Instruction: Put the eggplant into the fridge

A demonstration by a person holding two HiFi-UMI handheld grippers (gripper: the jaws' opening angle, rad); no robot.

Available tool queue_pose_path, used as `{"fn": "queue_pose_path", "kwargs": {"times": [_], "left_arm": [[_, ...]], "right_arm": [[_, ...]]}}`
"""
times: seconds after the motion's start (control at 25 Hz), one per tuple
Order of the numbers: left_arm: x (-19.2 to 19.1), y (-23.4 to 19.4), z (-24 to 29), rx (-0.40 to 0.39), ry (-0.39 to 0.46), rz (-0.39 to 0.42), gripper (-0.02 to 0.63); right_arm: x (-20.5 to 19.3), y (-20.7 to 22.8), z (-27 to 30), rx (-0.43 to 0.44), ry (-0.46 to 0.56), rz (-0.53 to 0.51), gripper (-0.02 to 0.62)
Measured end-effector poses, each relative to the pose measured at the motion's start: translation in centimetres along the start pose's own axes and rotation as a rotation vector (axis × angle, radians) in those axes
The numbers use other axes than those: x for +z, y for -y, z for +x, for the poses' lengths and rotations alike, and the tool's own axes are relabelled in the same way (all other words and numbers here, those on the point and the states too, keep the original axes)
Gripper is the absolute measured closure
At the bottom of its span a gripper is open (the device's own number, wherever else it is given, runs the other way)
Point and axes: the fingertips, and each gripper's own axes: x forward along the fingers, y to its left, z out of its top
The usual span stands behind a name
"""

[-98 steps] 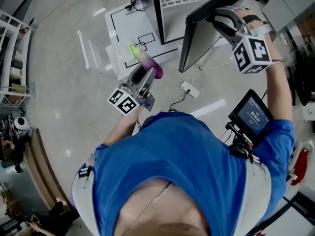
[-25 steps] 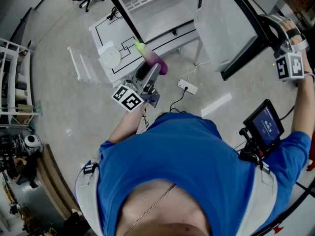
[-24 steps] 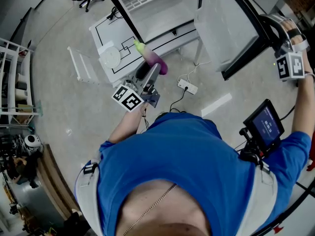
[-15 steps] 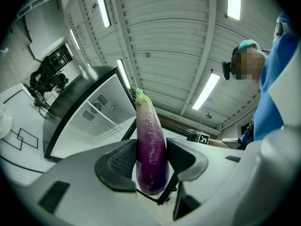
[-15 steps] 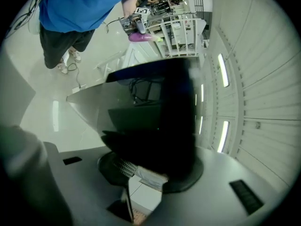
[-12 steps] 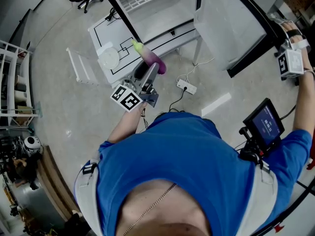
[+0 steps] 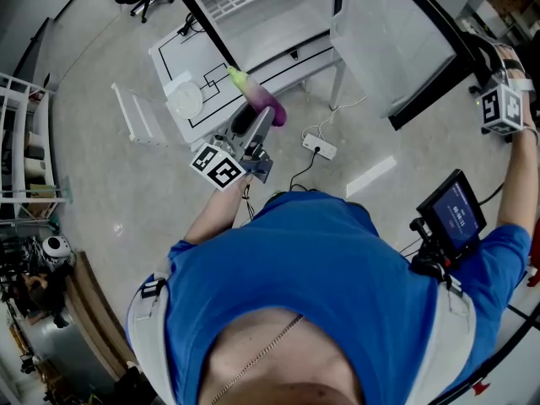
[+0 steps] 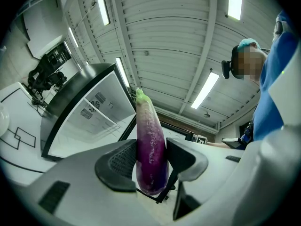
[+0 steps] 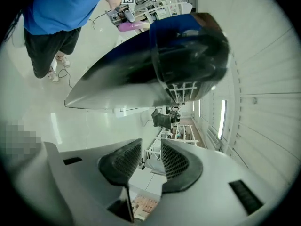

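Gray floor (image 7: 101,184) fills most of the head view. The fridge (image 7: 253,7) stands at the top of the frame, and its door (image 7: 396,40) is swung out to the upper right, so the way in is clear.

The left gripper (image 7: 257,123), near the middle of the frame, squeezes the fat purple end of the eggplant (image 7: 263,101) between its two pads. The green tip sticks out toward the fridge, likely so it can go in tip first. The eggplant is up in the air, just in front of the fridge and above a small white table (image 7: 194,66), not inside yet.

The right gripper (image 7: 483,57) is at the far right edge, by the outer end of the door. Its jaws stand a little apart with nothing between them. It probably waits there to keep the door out of the way.
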Motion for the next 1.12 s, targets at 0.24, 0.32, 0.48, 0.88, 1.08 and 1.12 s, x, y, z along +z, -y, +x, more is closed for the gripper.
{"fn": "queue_pose_path", "kwargs": {"times": [0.24,0.32,0.48,0.88,1.08,1.12], "left_arm": [[-0.2,-0.1,0.3,-0.006,-0.007,0.002,0.407],[-0.3,-0.1,0.4,-0.008,-0.010,0.003,0.407],[-0.2,-0.1,0.6,-0.011,-0.009,-0.002,0.407],[-0.1,-0.2,0.8,-0.026,0.006,-0.019,0.407],[0.0,-0.1,1.0,-0.030,0.013,-0.024,0.407],[-0.1,-0.1,1.1,-0.031,0.012,-0.024,0.407]], "right_arm": [[-1.6,0.4,-1.2,-0.061,-0.043,0.144,0.468],[-2.0,-0.1,-1.5,-0.066,-0.054,0.169,0.468],[-2.6,-1.0,-2.0,-0.076,-0.062,0.220,0.468],[-3.3,-4.7,-4.2,-0.121,-0.080,0.401,0.468],[-2.1,-9.2,-6.2,-0.126,-0.077,0.531,0.468],[-1.6,-10.0,-6.6,-0.119,-0.071,0.539,0.468]]}}
